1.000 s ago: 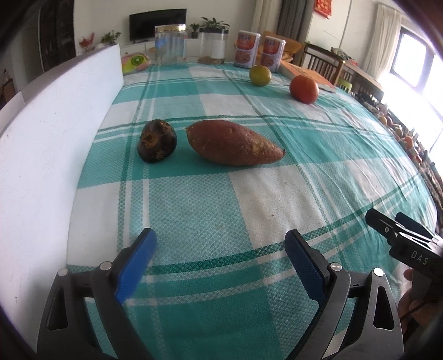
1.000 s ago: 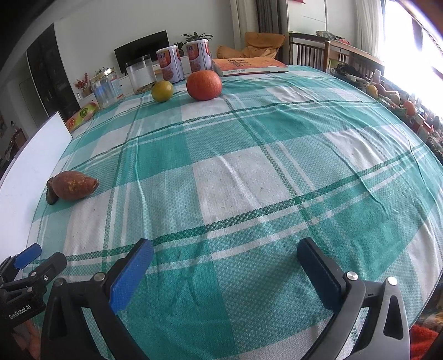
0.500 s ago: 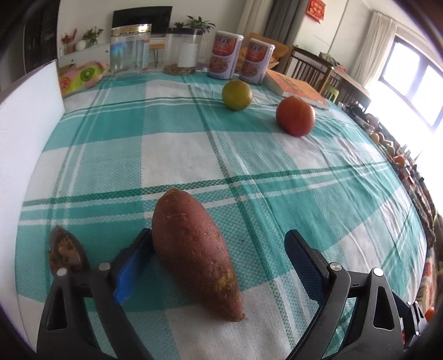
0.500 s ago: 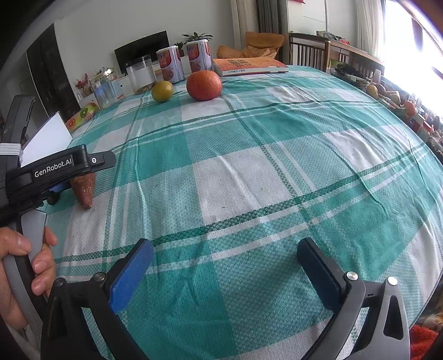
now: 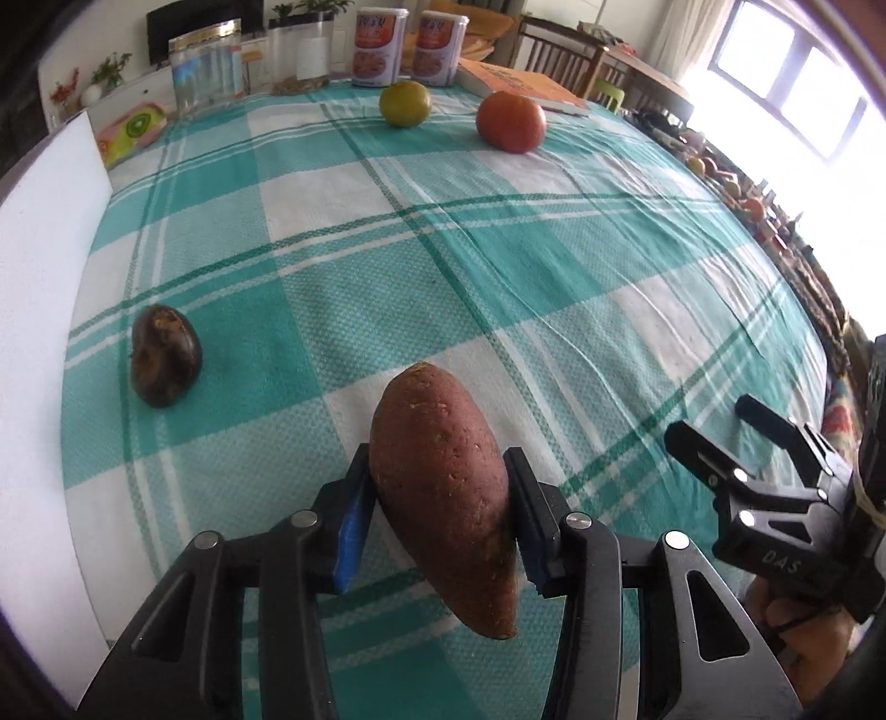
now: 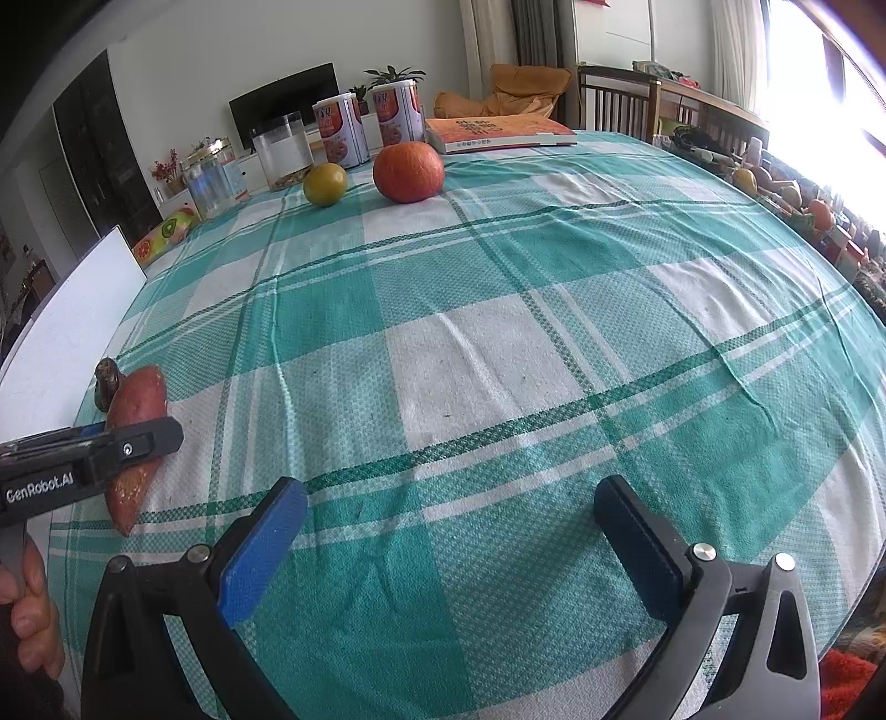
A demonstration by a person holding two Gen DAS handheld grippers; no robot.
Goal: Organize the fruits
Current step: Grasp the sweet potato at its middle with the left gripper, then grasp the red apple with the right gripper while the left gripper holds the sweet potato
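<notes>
My left gripper (image 5: 437, 498) is shut on a reddish-brown sweet potato (image 5: 443, 476) and holds it above the checked tablecloth, its pointed end hanging down. It also shows in the right wrist view (image 6: 135, 432), at the far left. A dark brown fruit (image 5: 164, 354) lies on the cloth to the left, near a white board (image 5: 39, 310). A green-yellow round fruit (image 5: 405, 103) and an orange-red one (image 5: 510, 121) sit at the far side. My right gripper (image 6: 451, 531) is open and empty over the near middle of the table; it shows in the left wrist view (image 5: 736, 437).
Two printed tins (image 5: 379, 47), clear jars (image 5: 206, 72) and an orange book (image 5: 520, 86) stand along the table's far edge. A kiwi-print packet (image 5: 130, 133) lies at the far left. More fruit (image 6: 786, 194) and clutter line the right side by the window.
My left gripper moved in on the sweet potato, shut on it and lifted it off the cloth. The right gripper has stayed put.
</notes>
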